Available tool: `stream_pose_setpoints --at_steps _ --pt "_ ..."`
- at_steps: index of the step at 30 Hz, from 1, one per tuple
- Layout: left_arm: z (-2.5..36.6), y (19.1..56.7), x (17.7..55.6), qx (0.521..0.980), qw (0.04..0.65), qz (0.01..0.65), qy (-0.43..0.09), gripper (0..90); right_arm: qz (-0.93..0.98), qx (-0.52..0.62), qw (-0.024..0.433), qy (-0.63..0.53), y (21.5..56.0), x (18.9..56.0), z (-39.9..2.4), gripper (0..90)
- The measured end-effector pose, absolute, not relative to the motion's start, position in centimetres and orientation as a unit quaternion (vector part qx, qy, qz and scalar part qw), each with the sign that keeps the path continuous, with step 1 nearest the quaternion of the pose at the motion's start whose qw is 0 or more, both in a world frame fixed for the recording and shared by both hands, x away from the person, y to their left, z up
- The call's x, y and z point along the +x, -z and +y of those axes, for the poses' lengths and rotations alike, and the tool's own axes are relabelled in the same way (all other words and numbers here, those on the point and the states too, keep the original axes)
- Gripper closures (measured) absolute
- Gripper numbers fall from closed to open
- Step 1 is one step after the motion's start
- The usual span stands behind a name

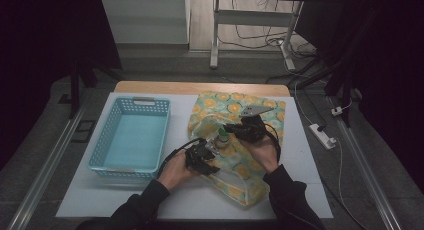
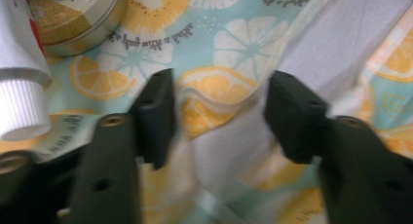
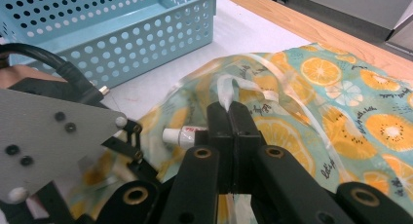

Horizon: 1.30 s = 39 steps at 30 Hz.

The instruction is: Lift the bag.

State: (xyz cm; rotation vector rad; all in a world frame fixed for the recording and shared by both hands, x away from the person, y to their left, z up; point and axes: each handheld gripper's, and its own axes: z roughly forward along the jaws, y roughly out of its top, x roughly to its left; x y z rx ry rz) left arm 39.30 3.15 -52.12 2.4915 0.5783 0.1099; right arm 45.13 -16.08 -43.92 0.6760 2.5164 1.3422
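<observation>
- White surface (image 1: 75, 190), with bare wood along its far edge, carries everything.
- Blue basket (image 1: 131, 137) with perforated walls stands on the left side of the surface, just beside the bag.
- Bag (image 1: 240, 110), a soft pouch printed with orange and lemon slices on pale teal, lies on the right half of the surface; its mouth is held up and open between the two hands.
- Left tool (image 2: 219, 117) sits at the near left rim of the bag; its jaws stand apart, with a fold of the bag's printed cloth and clear lining lying between them. The pads do not yet press on it.
- Right tool (image 3: 228, 119) is at the far rim, jaws pressed together on a thin strip of the bag's edge, which sticks up from between the tips.
- Round tin (image 2: 78, 19) with a gold side lies inside the bag, near the left tool.
- White tube (image 2: 19, 87) with a ribbed cap lies touching the tin, inside the bag's mouth.
</observation>
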Motion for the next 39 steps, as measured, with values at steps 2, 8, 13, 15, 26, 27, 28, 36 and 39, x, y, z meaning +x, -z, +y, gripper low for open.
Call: stream_pose_setpoints --at_steps 2,8,13,15,26,27,28,36,39 --pt "3.3 52.1 39.2 0.932 0.287 0.217 -0.042 61.9 0.855 0.229 0.105 -0.454 43.9 45.1 -16.0 90.0" --pt "3.4 52.0 39.1 0.929 0.287 0.234 -0.027 88.3 0.855 0.228 0.104 -0.454 44.0 45.1 -16.0 90.0" --pt "3.3 51.9 39.0 0.924 0.284 0.253 -0.030 89.7 0.855 0.228 0.104 -0.455 44.0 45.1 -16.1 90.0" --pt "3.3 51.7 38.9 0.924 0.282 0.257 -0.031 89.7 0.855 0.228 0.104 -0.454 44.0 45.1 -16.1 90.0" --pt "4.4 49.7 38.3 0.914 0.299 0.271 -0.031 89.7 0.854 0.229 0.102 -0.457 43.7 45.1 -16.2 90.0" --pt "4.5 49.5 38.2 0.913 0.302 0.274 -0.031 89.7 0.854 0.229 0.101 -0.456 43.7 45.1 -16.2 90.0" --pt "4.5 49.3 38.2 0.912 0.304 0.275 -0.031 89.7 0.853 0.229 0.101 -0.458 43.6 45.1 -16.2 90.0" --pt "4.7 48.2 38.2 0.905 0.312 0.289 -0.031 89.7 0.854 0.227 0.100 -0.458 43.3 45.0 -16.2 90.0" --pt "4.9 47.8 38.4 0.902 0.319 0.290 -0.028 89.7 0.858 0.220 0.099 -0.454 43.3 45.0 -16.0 90.0"
